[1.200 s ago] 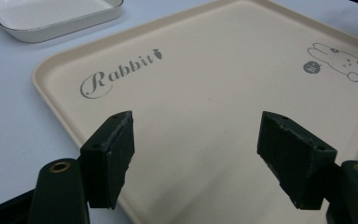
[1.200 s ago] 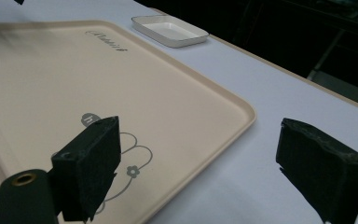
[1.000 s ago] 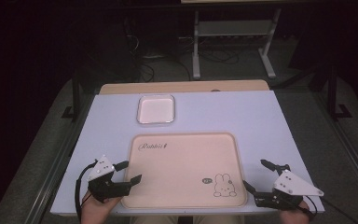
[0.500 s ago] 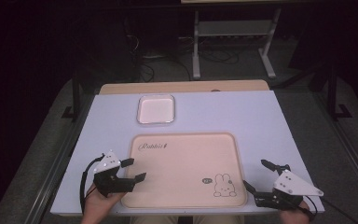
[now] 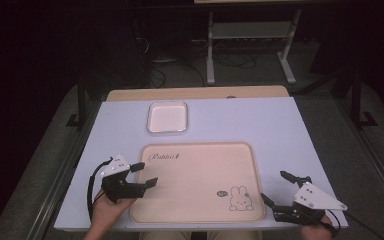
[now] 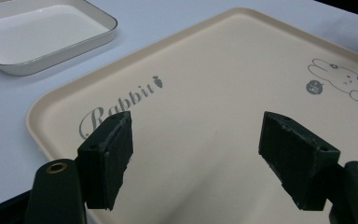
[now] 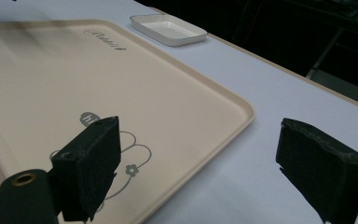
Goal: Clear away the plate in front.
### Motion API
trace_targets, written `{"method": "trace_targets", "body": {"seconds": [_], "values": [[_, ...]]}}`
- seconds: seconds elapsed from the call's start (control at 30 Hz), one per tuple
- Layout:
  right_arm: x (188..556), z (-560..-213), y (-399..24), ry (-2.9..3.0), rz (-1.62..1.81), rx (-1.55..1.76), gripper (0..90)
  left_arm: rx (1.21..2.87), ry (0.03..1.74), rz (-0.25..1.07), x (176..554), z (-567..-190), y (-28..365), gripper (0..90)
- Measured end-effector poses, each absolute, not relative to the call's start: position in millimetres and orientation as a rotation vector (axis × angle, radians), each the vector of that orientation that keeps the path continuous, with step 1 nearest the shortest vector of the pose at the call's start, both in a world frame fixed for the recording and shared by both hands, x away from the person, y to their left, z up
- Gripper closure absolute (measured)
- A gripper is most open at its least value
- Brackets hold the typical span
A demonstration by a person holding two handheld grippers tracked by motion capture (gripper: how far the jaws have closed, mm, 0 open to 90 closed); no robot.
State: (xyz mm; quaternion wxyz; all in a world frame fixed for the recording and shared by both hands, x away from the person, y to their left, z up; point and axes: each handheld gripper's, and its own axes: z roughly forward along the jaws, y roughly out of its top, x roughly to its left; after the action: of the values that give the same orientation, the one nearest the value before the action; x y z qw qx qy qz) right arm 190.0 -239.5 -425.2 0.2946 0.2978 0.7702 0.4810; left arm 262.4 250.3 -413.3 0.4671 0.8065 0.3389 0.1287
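While my left gripper (image 5: pixel 144 174) hovers over the near-left part of the beige tray (image 5: pixel 200 150), jaws spread wide and holding nothing, the tray lies straight ahead and beneath it, long axis running left to right across the pale blue table (image 5: pixel 260 120). My right gripper (image 5: pixel 280 189) sits beside the tray's near-right corner, jaws equally wide and empty, one pad over the printed rabbit (image 7: pixel 126 154) and the other over bare table. Being over the tray already, my left hand seems better placed. The tray looks like smooth, matte plastic with a low raised rim and rounded corners. Beyond its far-left corner, apart from it, stands a small white rectangular dish (image 5: pixel 167 117), glossy and shallow.
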Motion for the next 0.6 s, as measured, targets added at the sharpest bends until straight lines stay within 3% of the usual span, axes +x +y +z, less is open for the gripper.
{"method": "trace_targets", "body": {"seconds": [0.6], "values": [[189.0, -424.8, -240.2, 2.048, 1.289, 0.788, 13.0, 1.997, 0.815, 0.323, 297.7, -397.5, 232.0, 26.1]]}}
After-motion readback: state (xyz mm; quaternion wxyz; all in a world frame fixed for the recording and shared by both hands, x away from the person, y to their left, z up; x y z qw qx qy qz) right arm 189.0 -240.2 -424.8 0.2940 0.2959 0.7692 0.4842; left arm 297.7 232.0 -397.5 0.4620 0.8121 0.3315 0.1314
